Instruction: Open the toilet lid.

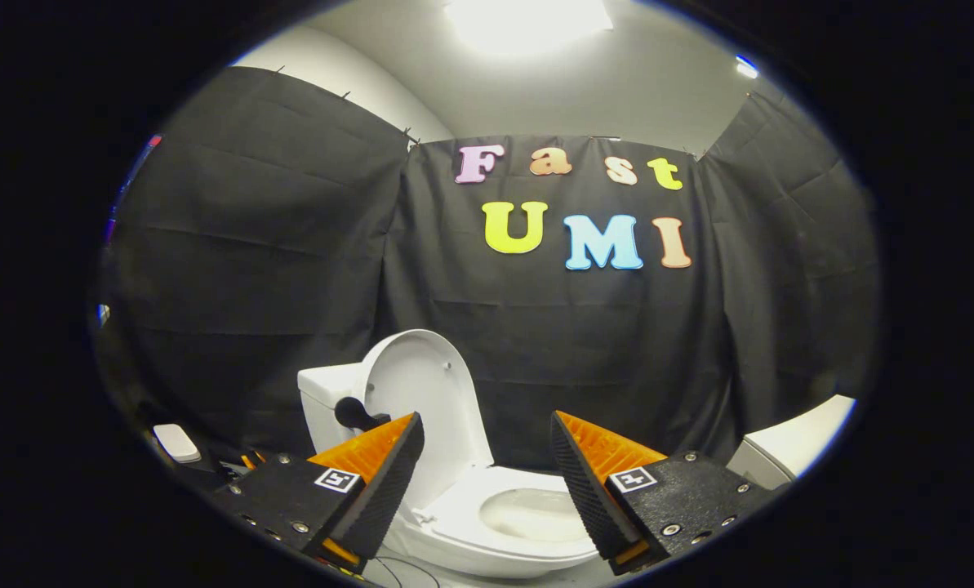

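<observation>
The white oval plastic toilet lid [421, 392] stood upright against the tank, so opening looked done. The gripper [487, 445] hung before it, fingers wide, gripping nothing; withdrawing seemed next.

We look from a fisheye camera riding on the tool [487, 465], facing forward along its two fingers [389, 482], which stand wide apart, touching nothing. Our line of sight runs roughly level, tilted a little downward, toward the black cloth wall of the booth [291, 269]. The toilet [487, 523] sits near, just beyond the fingers and partly between them, its lid [421, 384] raised upright against the tank [323, 400]. Above the cloth we take in the ceiling and a bright ceiling light [527, 20], so the lens sees very wide.
</observation>
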A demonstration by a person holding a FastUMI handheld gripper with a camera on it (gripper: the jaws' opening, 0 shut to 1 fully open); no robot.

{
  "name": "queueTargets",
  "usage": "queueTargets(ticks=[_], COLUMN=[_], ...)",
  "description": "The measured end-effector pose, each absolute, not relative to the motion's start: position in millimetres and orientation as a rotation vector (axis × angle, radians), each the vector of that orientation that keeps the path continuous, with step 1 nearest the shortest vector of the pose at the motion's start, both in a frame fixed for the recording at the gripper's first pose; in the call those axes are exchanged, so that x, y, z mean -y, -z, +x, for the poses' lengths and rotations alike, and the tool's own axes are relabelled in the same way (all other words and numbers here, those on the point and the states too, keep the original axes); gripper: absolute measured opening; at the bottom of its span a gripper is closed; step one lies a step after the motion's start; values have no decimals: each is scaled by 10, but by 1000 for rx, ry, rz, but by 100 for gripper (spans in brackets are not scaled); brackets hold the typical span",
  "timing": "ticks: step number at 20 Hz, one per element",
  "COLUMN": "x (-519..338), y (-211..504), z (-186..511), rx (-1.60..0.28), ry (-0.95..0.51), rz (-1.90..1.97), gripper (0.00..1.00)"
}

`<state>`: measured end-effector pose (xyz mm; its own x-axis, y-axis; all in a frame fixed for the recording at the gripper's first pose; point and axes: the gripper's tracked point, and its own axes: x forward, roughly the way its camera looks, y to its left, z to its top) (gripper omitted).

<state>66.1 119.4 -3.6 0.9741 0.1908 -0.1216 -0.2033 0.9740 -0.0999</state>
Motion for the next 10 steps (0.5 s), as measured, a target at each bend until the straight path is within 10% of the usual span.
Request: queueTargets(ticks=[10], x=[-600], y=[34], z=[258], rx=[-81], ry=[-131], rz=[-14], gripper=[95])
